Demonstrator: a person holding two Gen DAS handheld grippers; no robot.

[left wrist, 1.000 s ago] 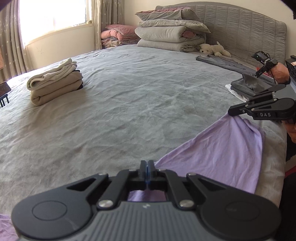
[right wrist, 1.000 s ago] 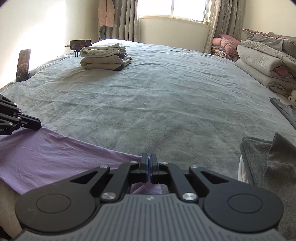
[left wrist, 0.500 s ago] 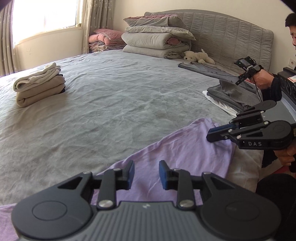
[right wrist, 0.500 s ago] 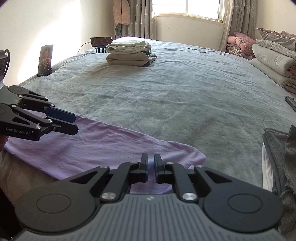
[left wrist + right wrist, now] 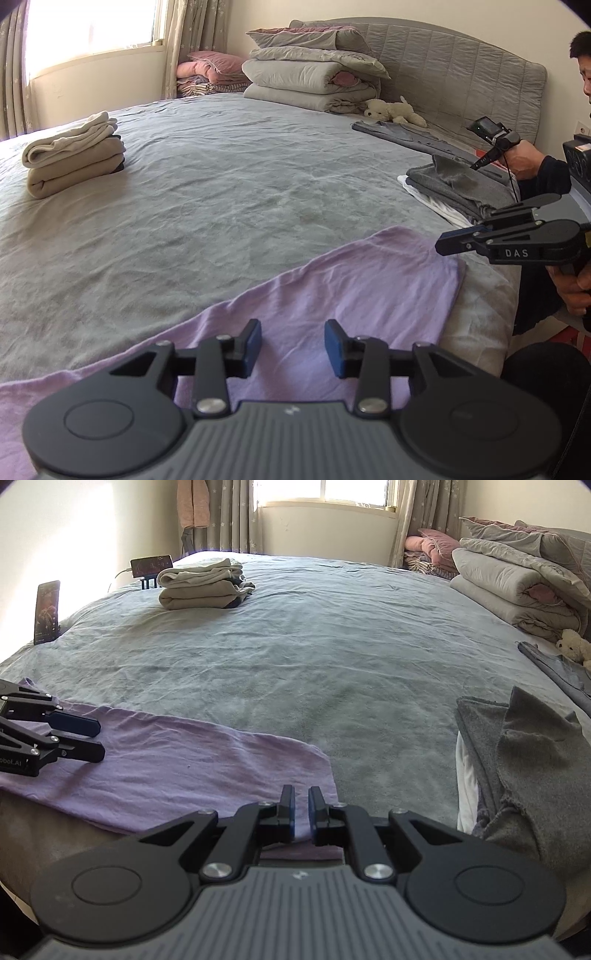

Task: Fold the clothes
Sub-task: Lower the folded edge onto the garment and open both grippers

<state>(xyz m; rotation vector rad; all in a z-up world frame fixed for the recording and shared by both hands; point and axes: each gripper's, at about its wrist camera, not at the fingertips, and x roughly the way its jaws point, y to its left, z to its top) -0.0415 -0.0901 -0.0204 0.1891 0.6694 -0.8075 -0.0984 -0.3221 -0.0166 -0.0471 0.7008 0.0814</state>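
Left wrist view: the left gripper (image 5: 292, 348) hangs wide open over the purple garment (image 5: 351, 291), holding nothing. That garment lies flat as a long band along the near edge of the bed (image 5: 221, 199). The right gripper (image 5: 301, 808), jaws slightly parted and empty, sits at its far end. Both seem between grasps; a further fold would call for fresh pinches on an edge. Farther off sit a grey pile (image 5: 524, 760) and a beige folded stack (image 5: 74, 155).

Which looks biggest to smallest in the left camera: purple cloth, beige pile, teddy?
1. purple cloth, though nearness helps
2. beige pile
3. teddy, far away, so it looks tiny
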